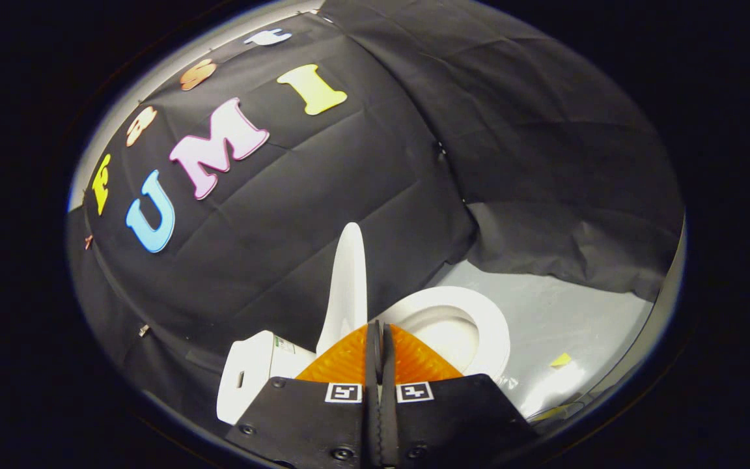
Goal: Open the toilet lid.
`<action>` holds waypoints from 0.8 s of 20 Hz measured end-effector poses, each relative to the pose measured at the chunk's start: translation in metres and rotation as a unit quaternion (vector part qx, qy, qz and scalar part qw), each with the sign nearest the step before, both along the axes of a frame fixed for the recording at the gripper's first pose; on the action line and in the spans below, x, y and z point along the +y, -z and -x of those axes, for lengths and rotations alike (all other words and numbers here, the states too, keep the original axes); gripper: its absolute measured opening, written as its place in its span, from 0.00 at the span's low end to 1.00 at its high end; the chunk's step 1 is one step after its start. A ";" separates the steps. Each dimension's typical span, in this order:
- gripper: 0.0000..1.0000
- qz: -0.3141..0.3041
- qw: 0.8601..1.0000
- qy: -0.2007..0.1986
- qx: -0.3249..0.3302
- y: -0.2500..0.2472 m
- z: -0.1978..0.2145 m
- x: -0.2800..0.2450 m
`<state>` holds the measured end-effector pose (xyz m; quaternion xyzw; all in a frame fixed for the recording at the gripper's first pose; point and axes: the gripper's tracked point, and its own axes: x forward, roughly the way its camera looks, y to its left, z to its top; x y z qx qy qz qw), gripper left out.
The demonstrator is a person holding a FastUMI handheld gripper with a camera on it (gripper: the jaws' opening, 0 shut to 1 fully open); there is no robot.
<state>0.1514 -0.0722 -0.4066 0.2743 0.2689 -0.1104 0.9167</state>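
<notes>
One toilet [264, 374] stands on the pale floor [564, 312] of the booth, close to the black cloth wall [323, 215]. It has one lid [347, 286], one seat ring [479, 319] and one tank [248, 378]. The lid is raised, standing nearly upright just beyond the tips of the gripper [380, 335] and rising above them against the cloth. The seat ring lies flat to the right of the lid, and the bowl [443, 335] inside it looks white and bare as far as the view reaches; part of it is hidden behind the fingers. The tank sits to the left of the lid, with a small slot in its near face.

The gripper's two fingers show side by side, and the jaws are clenched together with only a thin dark seam between them; nothing is held in them. Each finger base carries one square marker [343, 393], two in all.

On the floor to the right of the seat ring lies one small yellow scrap [560, 359], well apart from the toilet.
</notes>
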 end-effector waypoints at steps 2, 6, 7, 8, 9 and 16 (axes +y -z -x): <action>0.05 0.022 1.000 -0.009 -0.009 -0.014 -0.002 0.017; 0.05 0.066 0.997 -0.026 -0.017 -0.038 -0.003 0.045; 0.05 0.076 0.996 -0.033 -0.022 -0.043 -0.005 0.054; 0.05 0.083 0.996 -0.037 -0.026 -0.047 -0.006 0.062; 0.05 0.089 0.995 -0.039 -0.028 -0.051 -0.005 0.070; 0.05 0.150 0.985 -0.072 -0.052 -0.078 -0.003 0.130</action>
